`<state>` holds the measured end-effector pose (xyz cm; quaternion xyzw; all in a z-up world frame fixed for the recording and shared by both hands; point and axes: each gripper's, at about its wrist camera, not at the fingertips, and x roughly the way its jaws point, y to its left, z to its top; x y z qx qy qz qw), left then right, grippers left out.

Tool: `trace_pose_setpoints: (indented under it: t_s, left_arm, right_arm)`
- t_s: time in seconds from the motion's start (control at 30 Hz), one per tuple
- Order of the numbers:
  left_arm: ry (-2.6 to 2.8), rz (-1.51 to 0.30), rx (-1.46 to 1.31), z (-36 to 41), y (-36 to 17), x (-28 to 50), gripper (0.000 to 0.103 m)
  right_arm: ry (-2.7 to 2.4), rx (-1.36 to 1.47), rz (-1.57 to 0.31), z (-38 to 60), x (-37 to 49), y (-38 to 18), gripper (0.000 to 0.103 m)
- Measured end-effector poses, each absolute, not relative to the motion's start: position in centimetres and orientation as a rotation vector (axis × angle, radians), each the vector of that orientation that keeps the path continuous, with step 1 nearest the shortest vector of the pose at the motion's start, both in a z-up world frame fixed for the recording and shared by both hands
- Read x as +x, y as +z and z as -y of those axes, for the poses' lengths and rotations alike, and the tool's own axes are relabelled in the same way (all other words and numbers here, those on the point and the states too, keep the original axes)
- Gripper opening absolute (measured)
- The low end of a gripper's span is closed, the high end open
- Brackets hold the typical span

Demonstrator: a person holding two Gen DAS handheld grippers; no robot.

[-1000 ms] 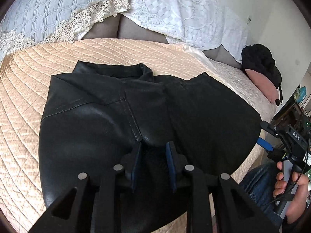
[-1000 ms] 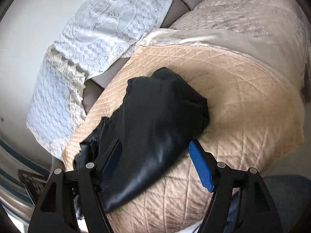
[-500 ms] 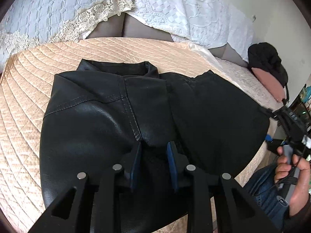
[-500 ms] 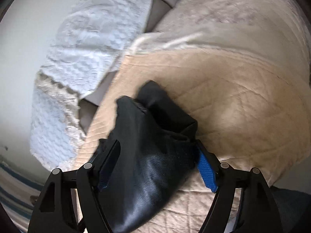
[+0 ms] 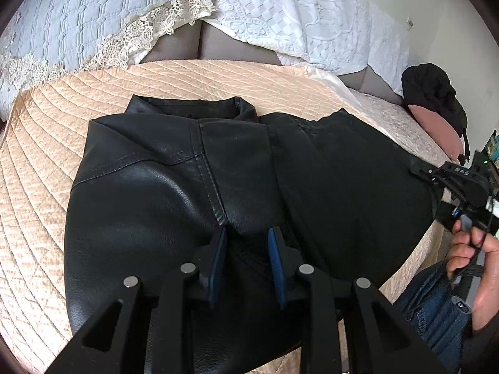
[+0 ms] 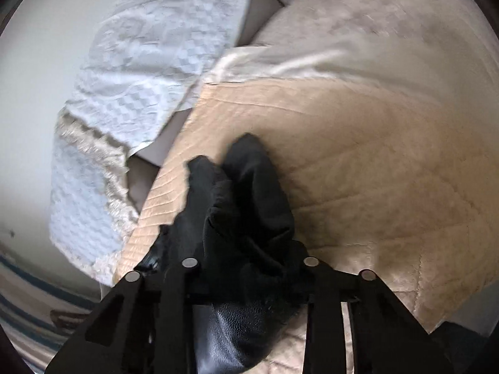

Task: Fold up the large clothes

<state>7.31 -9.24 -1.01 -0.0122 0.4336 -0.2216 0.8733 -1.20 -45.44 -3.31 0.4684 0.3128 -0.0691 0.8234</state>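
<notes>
A black leather jacket (image 5: 149, 205) lies partly folded on the peach quilted bedspread (image 5: 37, 162). My left gripper (image 5: 246, 237) is shut on a bunched fold of the jacket at its near edge, blue pads pressed against the leather. My right gripper shows at the jacket's right edge in the left wrist view (image 5: 449, 180), held by a hand. In the right wrist view the jacket's end (image 6: 246, 205) fills the space between the fingers, which have closed in on it; the right gripper (image 6: 246, 265) pads are hidden by the leather.
White lace pillows (image 5: 280, 9) and a pale blue quilted cover (image 5: 68, 21) lie at the head of the bed. A black garment on a pink cushion (image 5: 436, 106) sits at the far right. The person's jeans (image 5: 436, 314) are by the bed's near edge.
My right gripper moved in over the jacket's right end and closed on it. My left gripper kept its hold and hardly moved.
</notes>
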Motion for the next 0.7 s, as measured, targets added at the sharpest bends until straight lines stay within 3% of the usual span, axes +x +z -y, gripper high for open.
trace_pose_setpoints:
  t_s: [0.47,0.7]
  left_arm:
    - [-0.494,-0.932,-0.097,7.6,0.1,7.7,0.028]
    - [-0.424,-0.849,-0.18,1.3,2.7,5.6,0.028]
  right_arm:
    - [0.263,0.775,-0.611,33.8,2.6,7.8,0.022]
    - [0.438,0.592,-0.703,23.1,4.5,8.3,0.022]
